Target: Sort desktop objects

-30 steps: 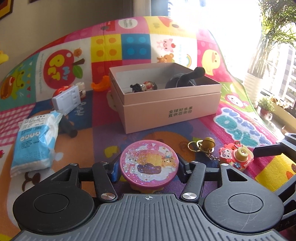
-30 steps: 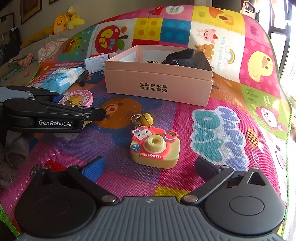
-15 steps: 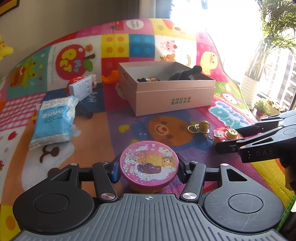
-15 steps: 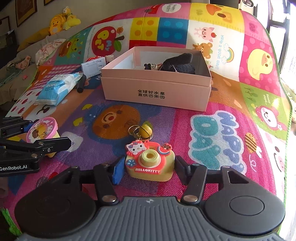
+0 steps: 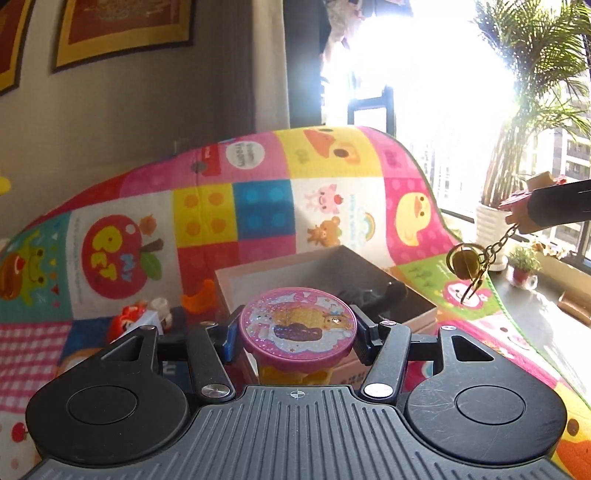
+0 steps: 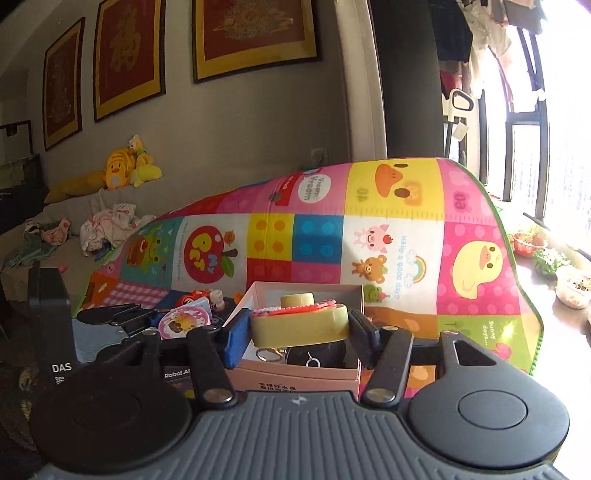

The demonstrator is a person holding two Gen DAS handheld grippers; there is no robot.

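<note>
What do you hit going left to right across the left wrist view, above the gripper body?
Red toy → orange piece → pink round tin in the left gripper → gold bell on its keychain.

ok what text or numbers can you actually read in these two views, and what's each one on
"DAS": side of the left tool, seen in the right wrist view
"Robot.AI": same tool, start cut off
"MY PET": apple on the play mat
"Have a good day!!": mat, beside the rainbow
"Vroom Vroom": mat, white circle
"04" and "03": mat's ruler strip
"Sunny days...": mat's green patch
Chinese print on the pink box: too blurred to read
Framed wall calligraphy: not legible
</note>
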